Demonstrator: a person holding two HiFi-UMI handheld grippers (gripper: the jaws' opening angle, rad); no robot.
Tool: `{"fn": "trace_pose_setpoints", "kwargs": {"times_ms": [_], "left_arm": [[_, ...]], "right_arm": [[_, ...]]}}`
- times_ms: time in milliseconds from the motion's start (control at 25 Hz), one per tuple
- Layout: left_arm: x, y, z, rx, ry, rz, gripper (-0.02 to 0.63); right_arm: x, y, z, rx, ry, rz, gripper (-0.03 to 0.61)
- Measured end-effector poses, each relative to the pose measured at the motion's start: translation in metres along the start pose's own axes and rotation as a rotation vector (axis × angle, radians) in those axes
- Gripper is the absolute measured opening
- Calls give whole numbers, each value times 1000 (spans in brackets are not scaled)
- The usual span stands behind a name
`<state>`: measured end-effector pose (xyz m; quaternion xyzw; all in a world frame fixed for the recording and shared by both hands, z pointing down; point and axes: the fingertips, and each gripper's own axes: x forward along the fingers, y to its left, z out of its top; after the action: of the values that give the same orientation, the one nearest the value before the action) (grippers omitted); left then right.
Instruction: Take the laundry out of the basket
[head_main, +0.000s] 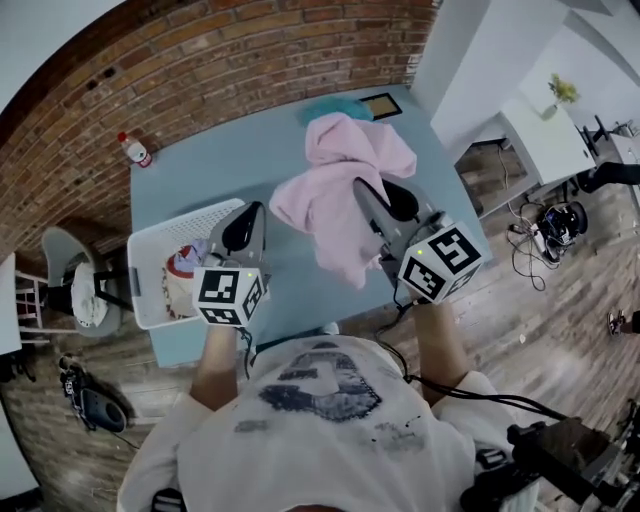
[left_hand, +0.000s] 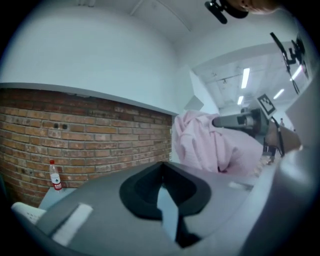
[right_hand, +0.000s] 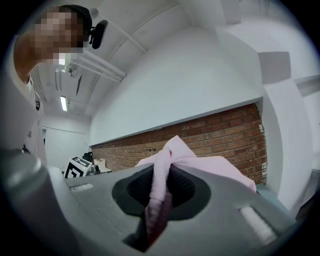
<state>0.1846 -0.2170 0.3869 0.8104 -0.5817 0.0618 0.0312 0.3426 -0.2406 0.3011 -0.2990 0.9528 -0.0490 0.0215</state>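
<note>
A pink garment (head_main: 340, 200) hangs over the light blue table (head_main: 200, 170), pinched in my right gripper (head_main: 362, 186), which is shut on a bunched fold of it (right_hand: 161, 175). Most of the cloth drapes down past the jaws toward the table's front edge. The white laundry basket (head_main: 150, 245) stands at the table's front left corner and holds a white and red item (head_main: 185, 275). My left gripper (head_main: 254, 210) hovers by the basket's right rim; its jaws (left_hand: 161, 167) meet at the tips with nothing between them. In the left gripper view the pink garment (left_hand: 205, 145) hangs from the right gripper (left_hand: 240, 121).
A small bottle with a red cap (head_main: 135, 150) stands at the table's far left corner, before the brick wall. A teal cloth (head_main: 335, 108) and a dark framed object (head_main: 380, 103) lie at the far edge. A chair (head_main: 70, 270) stands left of the basket; cables lie on the floor at right.
</note>
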Motion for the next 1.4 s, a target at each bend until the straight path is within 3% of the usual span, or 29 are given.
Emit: {"fn": "trace_pose_setpoints", "kwargs": {"times_ms": [360,720,1400], "left_arm": [[40,-45,-27,-21,28,-52,-8],[65,-71,-55,-31,89,-102,-8],[86,-79,-82,-48,147,-135,-8]], "right_arm": [[-33,-53,-73,63,90,-116,41],[-48,-91,-172,69,284,-233,41],[-30,-107,-286,173,445,-268,54]]}}
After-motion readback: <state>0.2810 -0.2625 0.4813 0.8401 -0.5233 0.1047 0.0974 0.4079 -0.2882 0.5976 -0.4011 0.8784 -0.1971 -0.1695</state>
